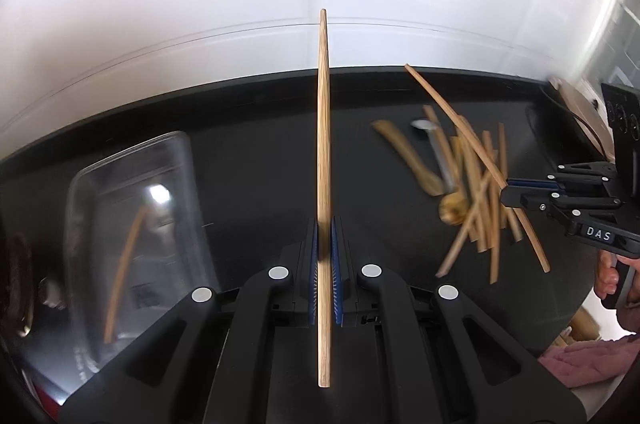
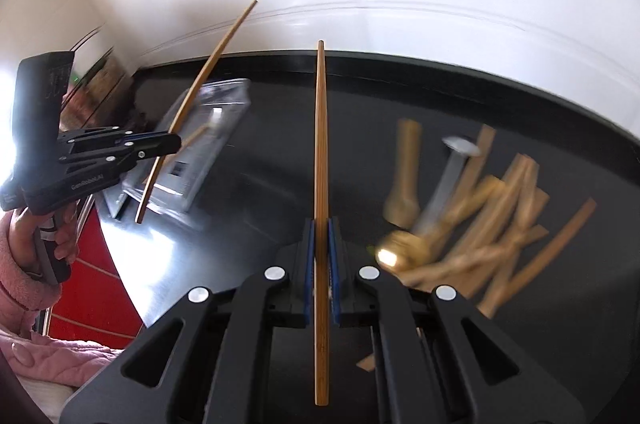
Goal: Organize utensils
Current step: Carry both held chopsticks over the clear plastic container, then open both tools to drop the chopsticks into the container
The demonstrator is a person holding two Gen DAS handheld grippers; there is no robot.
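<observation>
The left gripper [image 1: 325,244] has its fingers clamped on a wooden chopstick [image 1: 324,152] that stands upright between the blue pads. The right gripper [image 2: 322,244] likewise pinches a second chopstick [image 2: 321,164]. Both are held above the black desk [image 1: 260,164]. Farther out, a clear plastic container [image 1: 132,208] holding one chopstick sits to the left, well apart from the blurred pile of utensils [image 1: 472,192] on the right.
</observation>
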